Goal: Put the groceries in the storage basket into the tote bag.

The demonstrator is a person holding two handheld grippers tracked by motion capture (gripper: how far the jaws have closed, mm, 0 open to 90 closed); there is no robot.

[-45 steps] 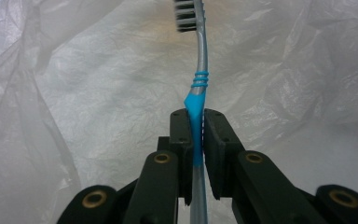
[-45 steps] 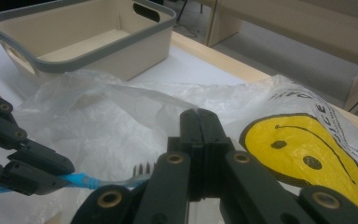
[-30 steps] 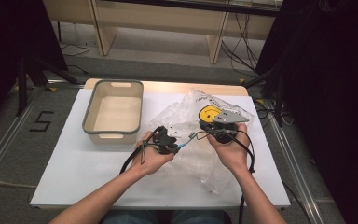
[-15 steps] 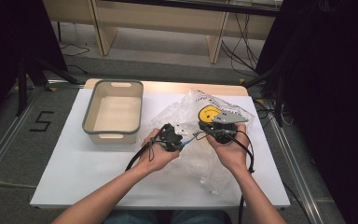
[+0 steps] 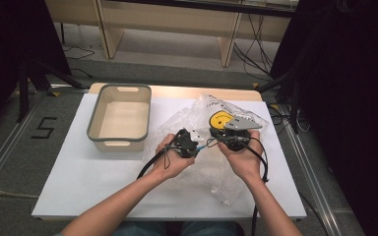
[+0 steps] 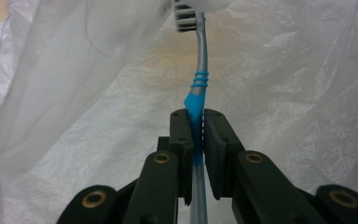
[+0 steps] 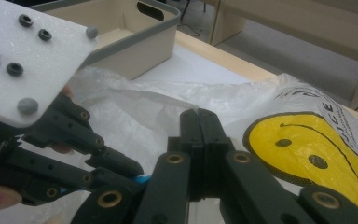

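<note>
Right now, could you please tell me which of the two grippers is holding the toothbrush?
The left gripper: its fingers clamp the toothbrush by its blue-and-grey handle, bristles pointing into the plastic bag. The right gripper is pinched on the bag's film instead.

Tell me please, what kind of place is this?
Probably a lab or workshop set up for recording, not a home. A white table stands between dark curtains, loose cables lie on the floor, and a taped number marks the floor beside metal rails.

Grey floor [image 5: 24, 147], wooden shelving [image 5: 177, 19], dark curtains [image 5: 344, 98] around.
</note>
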